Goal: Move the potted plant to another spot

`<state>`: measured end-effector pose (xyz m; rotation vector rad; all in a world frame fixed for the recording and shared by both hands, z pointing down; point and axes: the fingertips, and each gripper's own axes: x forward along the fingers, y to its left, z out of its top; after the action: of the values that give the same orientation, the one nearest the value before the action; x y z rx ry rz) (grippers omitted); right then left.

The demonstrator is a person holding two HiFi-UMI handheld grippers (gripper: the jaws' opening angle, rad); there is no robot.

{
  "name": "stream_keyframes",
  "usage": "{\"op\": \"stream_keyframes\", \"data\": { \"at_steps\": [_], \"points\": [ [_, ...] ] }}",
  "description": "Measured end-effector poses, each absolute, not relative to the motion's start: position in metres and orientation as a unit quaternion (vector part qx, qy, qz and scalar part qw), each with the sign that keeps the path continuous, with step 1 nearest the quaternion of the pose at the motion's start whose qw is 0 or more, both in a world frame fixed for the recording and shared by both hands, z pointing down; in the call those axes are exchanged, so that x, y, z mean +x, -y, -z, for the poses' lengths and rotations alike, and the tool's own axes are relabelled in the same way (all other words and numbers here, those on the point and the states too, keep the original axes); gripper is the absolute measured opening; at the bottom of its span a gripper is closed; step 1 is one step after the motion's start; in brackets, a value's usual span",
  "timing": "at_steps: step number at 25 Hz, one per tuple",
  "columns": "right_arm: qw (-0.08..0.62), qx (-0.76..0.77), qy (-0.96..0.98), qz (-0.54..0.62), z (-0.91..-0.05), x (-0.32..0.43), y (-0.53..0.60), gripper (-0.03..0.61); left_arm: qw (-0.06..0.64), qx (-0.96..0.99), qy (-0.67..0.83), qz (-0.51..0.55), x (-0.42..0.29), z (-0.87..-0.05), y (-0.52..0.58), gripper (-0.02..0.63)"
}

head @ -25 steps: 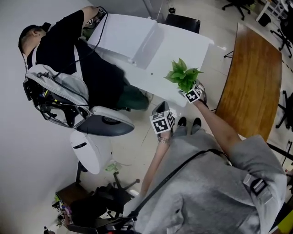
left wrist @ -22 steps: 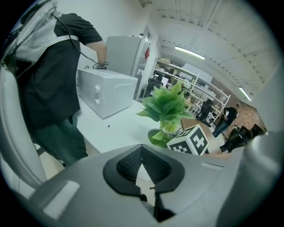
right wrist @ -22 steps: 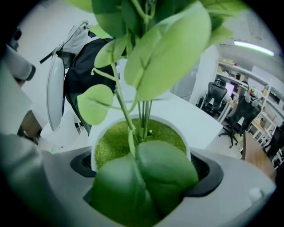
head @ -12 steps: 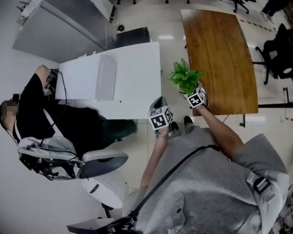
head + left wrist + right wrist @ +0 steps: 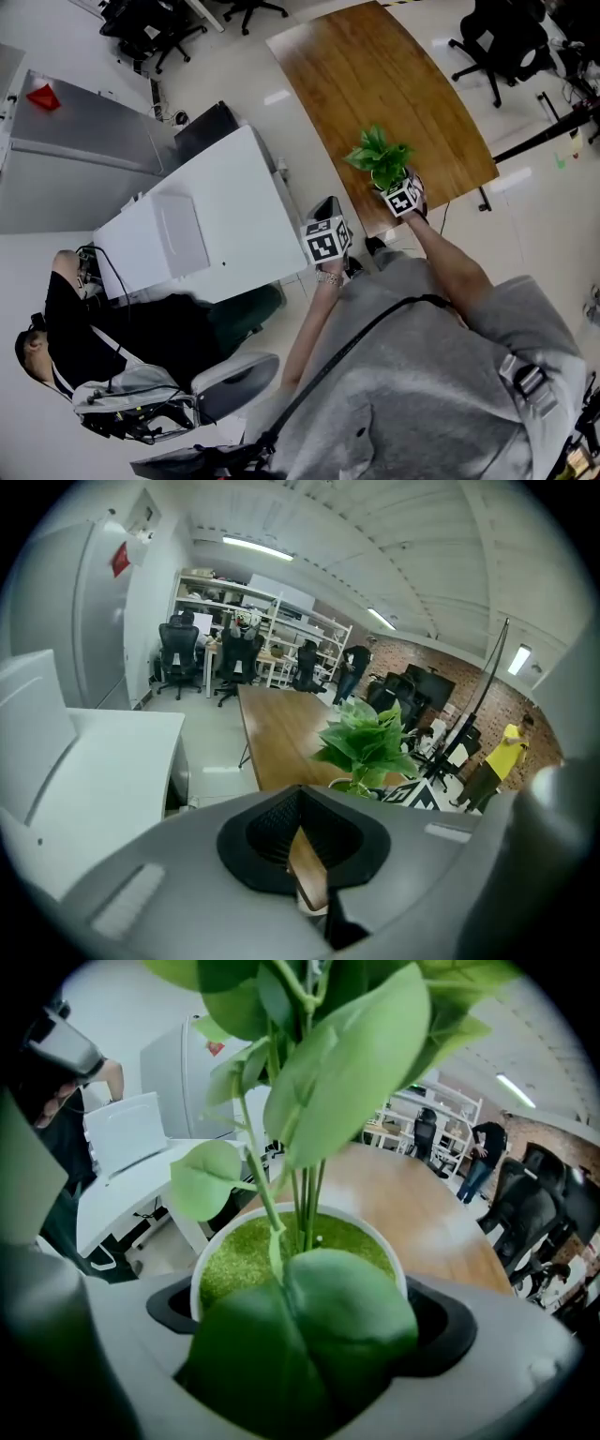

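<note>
The potted plant [image 5: 378, 157], green leaves in a white pot [image 5: 298, 1241], is held up in the air by my right gripper [image 5: 403, 195], which is shut on the pot. In the head view it hangs over the near edge of the brown wooden table [image 5: 375, 84]. In the right gripper view the jaws sit on either side of the pot and leaves fill most of the frame. My left gripper [image 5: 326, 239] is shut with nothing in it, beside and lower left of the plant. From the left gripper view the plant [image 5: 367, 742] shows ahead to the right.
A white desk [image 5: 225, 225] stands left of the wooden table, with a narrow floor gap between them. A seated person in black [image 5: 84, 347] is at the lower left. A grey cabinet [image 5: 75, 141] and office chairs [image 5: 497, 37] stand farther off.
The view has swung round: the plant, still held by the right gripper, was over the white desk's edge and is now over the wooden table's near edge. The left gripper stays beside it.
</note>
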<state>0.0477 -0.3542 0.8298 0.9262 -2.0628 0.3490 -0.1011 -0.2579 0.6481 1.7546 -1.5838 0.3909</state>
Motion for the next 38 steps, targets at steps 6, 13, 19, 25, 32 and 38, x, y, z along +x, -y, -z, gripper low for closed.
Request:
{"op": "stream_keyframes", "data": {
  "at_steps": [6,13,19,25,32,38],
  "points": [
    [0.428,0.369,0.810,-0.155,-0.845,0.061,0.341,0.583,0.364,0.690,0.604,-0.161,-0.097,-0.652,0.256,0.015],
    [0.401,0.399,0.815,-0.128,-0.811,0.084,0.317,0.519,0.354,0.712,0.586,-0.156,-0.087,-0.646,0.259,0.015],
    [0.391,0.510,0.761,-0.093,-0.767,0.138,0.297,0.002,0.356,0.719,0.579,-0.143,-0.072,-0.644,0.247,0.015],
    [0.350,0.517,0.772,-0.116,-0.712,0.115,0.264,0.002,0.375,0.725,0.562,-0.136,-0.042,-0.655,0.209,0.015],
    [0.304,0.442,0.827,-0.168,-0.675,0.051,0.218,0.003,0.360,0.718,0.576,-0.148,-0.026,-0.653,0.154,0.015],
    [0.291,0.373,0.863,-0.177,-0.663,0.057,0.151,0.003,0.362,0.679,0.623,-0.141,-0.002,-0.651,0.099,0.015]
  ]
}}
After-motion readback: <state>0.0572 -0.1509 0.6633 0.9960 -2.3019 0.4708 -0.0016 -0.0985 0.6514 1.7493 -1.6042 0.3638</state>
